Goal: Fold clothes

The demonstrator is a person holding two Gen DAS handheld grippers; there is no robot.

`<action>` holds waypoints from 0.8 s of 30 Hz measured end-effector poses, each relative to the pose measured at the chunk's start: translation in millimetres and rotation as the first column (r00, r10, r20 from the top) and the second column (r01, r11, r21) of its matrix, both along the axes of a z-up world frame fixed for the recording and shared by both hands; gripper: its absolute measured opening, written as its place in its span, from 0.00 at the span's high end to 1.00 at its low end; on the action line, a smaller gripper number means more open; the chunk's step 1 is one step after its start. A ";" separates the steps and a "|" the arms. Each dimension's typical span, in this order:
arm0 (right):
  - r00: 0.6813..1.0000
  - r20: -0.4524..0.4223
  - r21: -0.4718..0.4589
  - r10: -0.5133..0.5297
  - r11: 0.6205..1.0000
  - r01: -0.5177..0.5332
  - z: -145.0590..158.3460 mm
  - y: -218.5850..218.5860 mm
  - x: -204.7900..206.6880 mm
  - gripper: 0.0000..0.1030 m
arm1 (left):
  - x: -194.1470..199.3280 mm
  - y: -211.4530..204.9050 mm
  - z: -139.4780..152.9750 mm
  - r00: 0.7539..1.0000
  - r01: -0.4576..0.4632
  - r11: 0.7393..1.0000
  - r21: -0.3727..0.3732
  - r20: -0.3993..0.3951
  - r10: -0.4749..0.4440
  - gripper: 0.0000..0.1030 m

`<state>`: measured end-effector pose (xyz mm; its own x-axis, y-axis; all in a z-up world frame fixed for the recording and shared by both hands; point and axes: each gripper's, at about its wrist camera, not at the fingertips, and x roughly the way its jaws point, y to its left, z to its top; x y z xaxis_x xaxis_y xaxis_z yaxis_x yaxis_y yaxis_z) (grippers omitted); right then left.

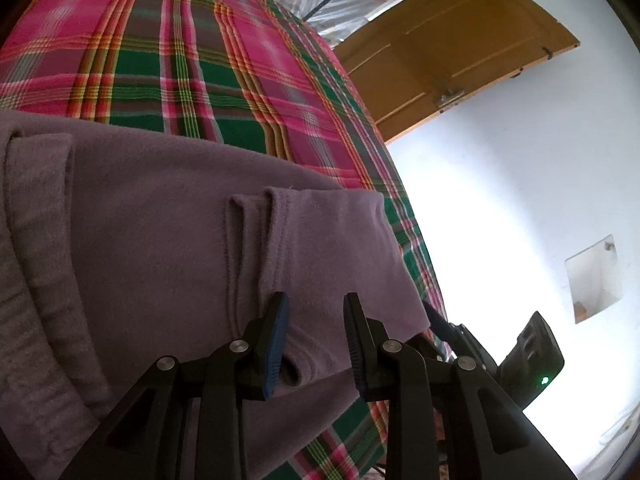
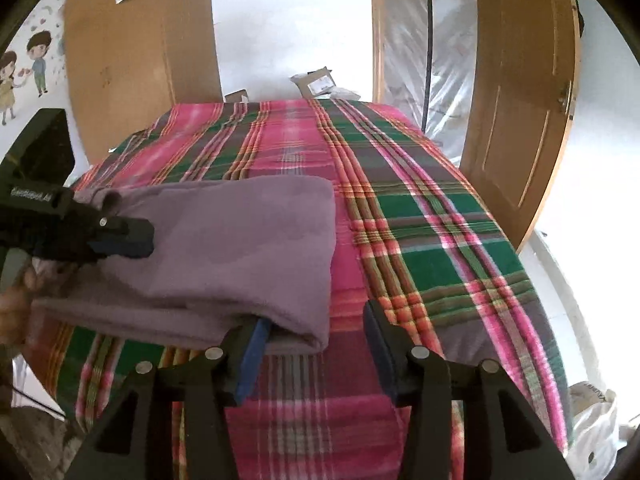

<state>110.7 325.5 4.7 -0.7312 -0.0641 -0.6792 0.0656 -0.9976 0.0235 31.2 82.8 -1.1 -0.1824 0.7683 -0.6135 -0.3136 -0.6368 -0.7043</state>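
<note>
A purple garment (image 1: 160, 240) (image 2: 224, 256) lies folded into a thick rectangle on a bed with a pink and green plaid sheet (image 1: 224, 80) (image 2: 420, 216). My left gripper (image 1: 316, 336) is open low over the garment's near corner, with cloth showing between its fingers. In the right wrist view the left gripper (image 2: 120, 236) sits over the garment's left edge. My right gripper (image 2: 316, 340) is open at the garment's near right corner. Its left fingertip (image 2: 258, 332) is tucked against the folded edge, and the right one stands over bare sheet.
A wooden door (image 2: 520, 128) (image 1: 452, 40) stands open past the bed's right side, next to clear plastic sheeting (image 2: 420, 60). Cardboard boxes (image 2: 316, 80) lie beyond the far end. A white bag (image 2: 596, 420) sits on the floor at the right. A hand (image 2: 16, 300) shows at the left.
</note>
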 end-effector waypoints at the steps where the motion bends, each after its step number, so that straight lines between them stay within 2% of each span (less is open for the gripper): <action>1: 1.000 0.000 -0.001 0.003 1.000 -0.003 -0.5 -2.3 -2.6 0.53 | 0.3 0.0 0.3 1.000 0.000 1.000 -0.001 -0.001 0.000 0.72; 4: 1.000 -0.008 0.011 -0.012 1.000 0.012 -1.8 -9.5 -12.5 0.53 | 1.3 0.1 1.0 1.000 -0.001 1.000 -0.005 -0.005 0.001 0.72; 7: 0.996 -0.013 0.009 -0.083 0.997 0.083 -3.3 -6.6 -20.0 0.53 | 1.0 0.8 0.3 1.000 -0.002 1.000 -0.004 -0.007 0.002 0.72; 12: 0.988 -0.027 0.042 -0.155 0.987 0.156 -3.2 8.2 -14.3 0.53 | -0.6 3.2 -0.5 1.000 -0.001 1.000 -0.003 -0.007 0.001 0.72; 17: 0.991 -0.027 0.059 -0.128 0.990 0.130 -6.9 14.5 -6.7 0.50 | -2.9 5.5 -0.2 1.000 0.005 1.000 -0.005 -0.006 -0.005 0.72; 21: 0.993 -0.036 0.051 -0.111 0.992 0.113 -10.3 21.9 -5.3 0.43 | -2.7 4.8 -0.8 1.000 0.007 1.000 0.002 -0.005 -0.007 0.72; 24: 0.994 -0.045 0.067 -0.098 0.993 0.101 -10.3 22.4 -3.3 0.43 | -1.7 3.9 0.3 1.000 0.005 1.000 -0.001 -0.001 -0.005 0.72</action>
